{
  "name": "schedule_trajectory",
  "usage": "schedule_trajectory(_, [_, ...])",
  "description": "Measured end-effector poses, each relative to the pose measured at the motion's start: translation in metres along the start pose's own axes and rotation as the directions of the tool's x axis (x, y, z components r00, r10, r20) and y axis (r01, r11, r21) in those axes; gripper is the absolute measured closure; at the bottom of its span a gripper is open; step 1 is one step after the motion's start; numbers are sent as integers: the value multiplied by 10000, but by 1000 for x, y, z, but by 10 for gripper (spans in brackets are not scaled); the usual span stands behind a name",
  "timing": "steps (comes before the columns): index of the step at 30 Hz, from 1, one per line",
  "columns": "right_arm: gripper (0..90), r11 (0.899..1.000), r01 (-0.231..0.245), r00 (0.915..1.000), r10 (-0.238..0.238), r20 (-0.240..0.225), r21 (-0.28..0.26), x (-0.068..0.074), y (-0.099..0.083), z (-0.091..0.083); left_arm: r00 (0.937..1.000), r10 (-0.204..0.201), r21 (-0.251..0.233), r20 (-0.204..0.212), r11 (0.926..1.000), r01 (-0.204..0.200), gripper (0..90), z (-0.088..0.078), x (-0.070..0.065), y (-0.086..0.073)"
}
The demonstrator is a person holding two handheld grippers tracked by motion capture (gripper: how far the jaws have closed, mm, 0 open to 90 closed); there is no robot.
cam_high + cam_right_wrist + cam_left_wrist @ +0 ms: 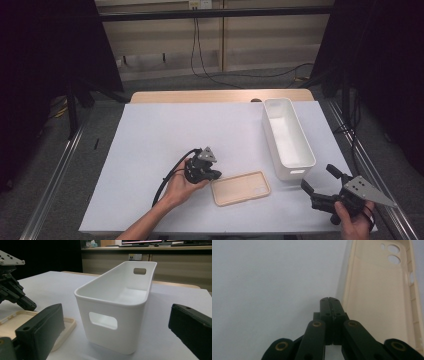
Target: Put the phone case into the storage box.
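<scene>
Your left gripper [214, 175], jaws shut and empty, sits at the phone case's [241, 187] edge while the right gripper [320, 186] waits wide open; next, nudge or lift the case toward the bin [288, 137].

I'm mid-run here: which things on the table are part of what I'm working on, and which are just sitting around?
In the job:
- beige phone case, lying open side up
- left gripper, jaws shut, tips at the case's edge
- white bin, empty, beside the case
- right gripper, jaws open, facing the bin

Just lying about:
- white table cover
- cables on the floor behind the table
</scene>
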State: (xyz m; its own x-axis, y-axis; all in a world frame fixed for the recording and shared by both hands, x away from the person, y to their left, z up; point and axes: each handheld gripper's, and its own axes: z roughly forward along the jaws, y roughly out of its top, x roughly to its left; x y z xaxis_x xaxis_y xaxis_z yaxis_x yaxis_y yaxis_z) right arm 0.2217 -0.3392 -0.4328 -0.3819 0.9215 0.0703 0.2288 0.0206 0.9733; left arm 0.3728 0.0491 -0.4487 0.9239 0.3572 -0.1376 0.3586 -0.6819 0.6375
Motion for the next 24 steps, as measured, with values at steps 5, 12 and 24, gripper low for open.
schedule_trajectory(5, [0, 10000, 17, 10000, -17, -7, 35, 0, 0, 0, 9995, -292, -369, 78, 9989, 295, 900, -2, -3, -7])
schedule_trajectory(12, [0, 10000, 57, 10000, -57, -53, 38, 1, 0, 1, 9999, -146, -467, 63, 9988, 149, 900, -7, -9, -14])
schedule_trajectory(24, [0, 10000, -14, 10000, 14, -8, 40, 0, -1, 1, 9995, -293, -417, 151, 9987, 299, 900, -12, -16, -20])
